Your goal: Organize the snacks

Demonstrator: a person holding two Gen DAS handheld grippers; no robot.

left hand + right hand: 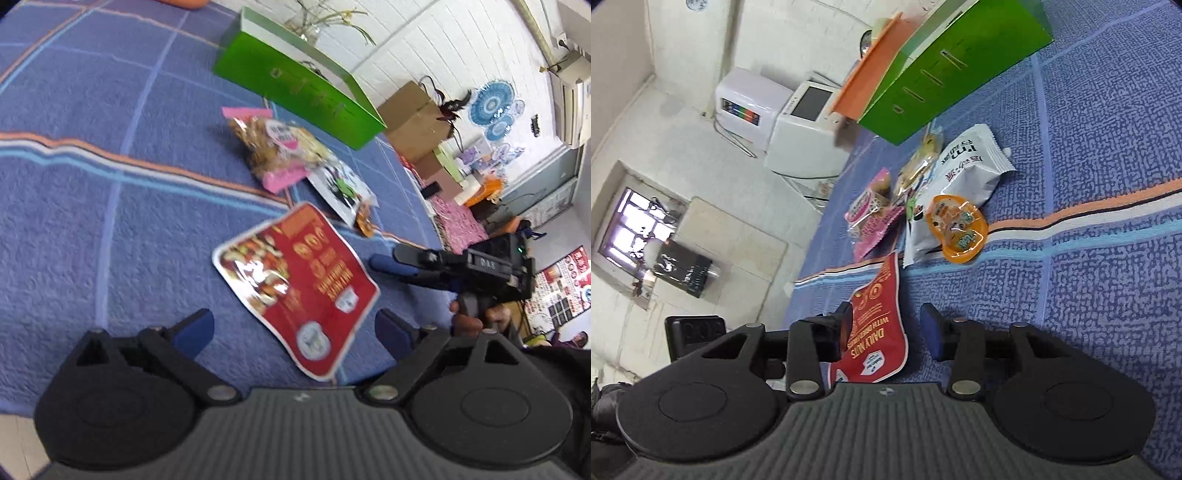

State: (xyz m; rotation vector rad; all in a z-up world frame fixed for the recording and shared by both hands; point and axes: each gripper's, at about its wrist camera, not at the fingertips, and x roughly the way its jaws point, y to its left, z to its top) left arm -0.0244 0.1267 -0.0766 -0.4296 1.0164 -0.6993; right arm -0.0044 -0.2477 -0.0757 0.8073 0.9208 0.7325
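Snack sorting under way, most of it yet to do. Snacks lie loose on a blue quilted cloth with orange, white and pale-blue stripes; whether a tabletop or a bed is underneath cannot be told. Green box [295, 88] stands at the far end, near the pile, with slots in its side. Judged to be the destination; nothing visible inside from these angles.

Step in hand: the red nut pouch [295, 288] ("Daily Nuts with dried fruits" legible in the right wrist view).
- Left hand-held gripper [294, 328]: jaws spread wide, one on either side of the pouch's near end, not pressing it.
- Right hand-held gripper [886, 328]: jaws spread; the pouch's near end lies in the gap close against the left finger [844, 325], with a clear gap to the other. Contact uncertain; no pinch.
- Pouch reads as lying free on the cloth, neither tool gripping.

Next move, as judged: one gripper closes on an edge of the pouch, lifts, carries it to the green box. The flat, glossy, limp foil may slip or fold, so a grip on the sealed edge looks safest.

Pouch: flat, red, white border, photo of mixed nuts, slightly crinkled.

Beyond it: white snack bag [960, 184], orange jelly cup [958, 229] resting on that bag, pink-edged clear packet [277, 147] of brown pieces nearest the box.
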